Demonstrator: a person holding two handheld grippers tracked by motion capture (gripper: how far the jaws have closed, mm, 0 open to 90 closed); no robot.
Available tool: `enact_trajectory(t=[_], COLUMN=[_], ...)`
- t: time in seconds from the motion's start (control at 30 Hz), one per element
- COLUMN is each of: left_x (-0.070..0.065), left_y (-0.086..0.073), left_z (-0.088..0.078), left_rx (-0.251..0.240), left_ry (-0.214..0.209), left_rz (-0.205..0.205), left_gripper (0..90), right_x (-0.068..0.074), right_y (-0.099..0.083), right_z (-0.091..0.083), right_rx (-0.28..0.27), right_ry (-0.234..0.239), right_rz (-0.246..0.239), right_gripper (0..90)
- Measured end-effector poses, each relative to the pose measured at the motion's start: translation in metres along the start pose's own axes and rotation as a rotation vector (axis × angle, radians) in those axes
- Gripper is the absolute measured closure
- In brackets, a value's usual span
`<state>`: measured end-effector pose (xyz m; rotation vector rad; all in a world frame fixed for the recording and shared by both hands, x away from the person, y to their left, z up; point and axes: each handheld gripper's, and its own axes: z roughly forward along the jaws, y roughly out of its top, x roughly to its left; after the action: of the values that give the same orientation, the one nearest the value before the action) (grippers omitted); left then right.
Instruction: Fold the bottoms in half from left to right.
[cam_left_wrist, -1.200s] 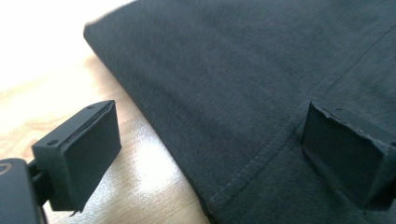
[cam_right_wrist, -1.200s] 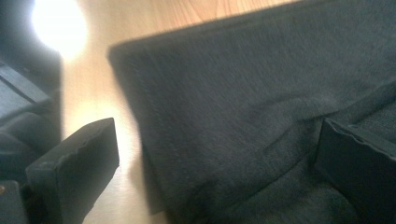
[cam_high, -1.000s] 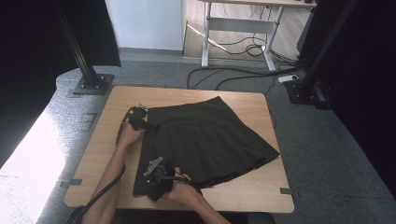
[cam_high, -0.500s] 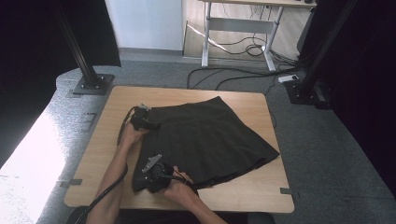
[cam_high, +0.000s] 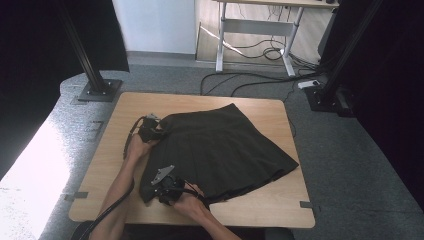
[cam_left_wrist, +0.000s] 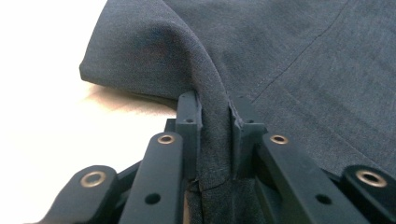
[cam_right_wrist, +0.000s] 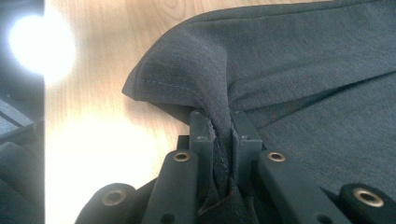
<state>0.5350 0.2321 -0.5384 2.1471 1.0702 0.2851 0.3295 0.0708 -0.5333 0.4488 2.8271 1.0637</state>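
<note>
Comparing with the earlier frames, both jaw pairs have just been closing: skirt (cam_high: 225, 145) fabric is now pinched by the left gripper (cam_left_wrist: 215, 135) and right gripper (cam_right_wrist: 222, 140).

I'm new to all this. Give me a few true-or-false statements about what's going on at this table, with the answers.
1. A dark skirt lies on a wooden table. True.
2. The left claw is wide open above the cloth. False: it is shut on a fold of the skirt.
3. The right claw pinches the skirt near a corner. True.
4. The skirt is bright red. False: it is dark grey to black.
5. The skirt hangs off the table's edge. False: it lies wholly on the tabletop.
</note>
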Motion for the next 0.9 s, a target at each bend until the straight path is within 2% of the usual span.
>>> enact_trajectory(t=[0.13,0.17,0.23,0.27,0.3,0.33,0.4,0.57,0.67,0.8,0.9], left_x=[0.002,0.001,0.0,-0.001,-0.001,-0.001,0.0,0.011,0.016,0.019,0.017], left_y=[-0.006,-0.01,-0.012,-0.016,-0.016,-0.021,-0.025,-0.038,-0.04,-0.035,-0.026], left_z=[-0.005,-0.01,-0.013,-0.021,-0.021,-0.031,-0.037,-0.069,-0.087,-0.106,-0.114], left_rx=[-0.005,0.0,0.005,0.026,0.026,0.05,0.061,0.085,0.075,0.053,0.039], left_ry=[-0.011,0.001,0.009,0.025,0.025,0.039,0.044,0.073,0.081,0.078,0.089], left_rz=[0.004,0.021,0.029,0.046,0.046,0.068,0.076,0.053,0.035,0.013,0.011], left_gripper=[78.2,78.5,79.2,79.4,79.5,79.6,79.6,80.2,80.4,80.4,80.2], right_x=[0.004,0.006,0.008,0.014,0.014,0.022,0.025,0.041,0.046,0.043,0.037], right_y=[0.002,0.004,0.005,0.006,0.006,0.009,0.011,0.025,0.034,0.038,0.038], right_z=[0.002,0.003,0.004,0.006,0.006,0.008,0.009,0.008,0.0,-0.017,-0.032], right_rx=[0.001,-0.004,-0.009,-0.022,-0.022,-0.026,-0.029,-0.056,-0.085,-0.129,-0.155], right_ry=[0.011,0.029,0.04,0.059,0.059,0.073,0.083,0.132,0.146,0.162,0.162], right_rz=[-0.022,-0.026,-0.031,-0.043,-0.043,-0.068,-0.085,-0.129,-0.147,-0.157,-0.145], right_gripper=[82.6,82.8,82.9,83.0,83.0,83.1,83.1,83.1,83.1,83.1,83.1])
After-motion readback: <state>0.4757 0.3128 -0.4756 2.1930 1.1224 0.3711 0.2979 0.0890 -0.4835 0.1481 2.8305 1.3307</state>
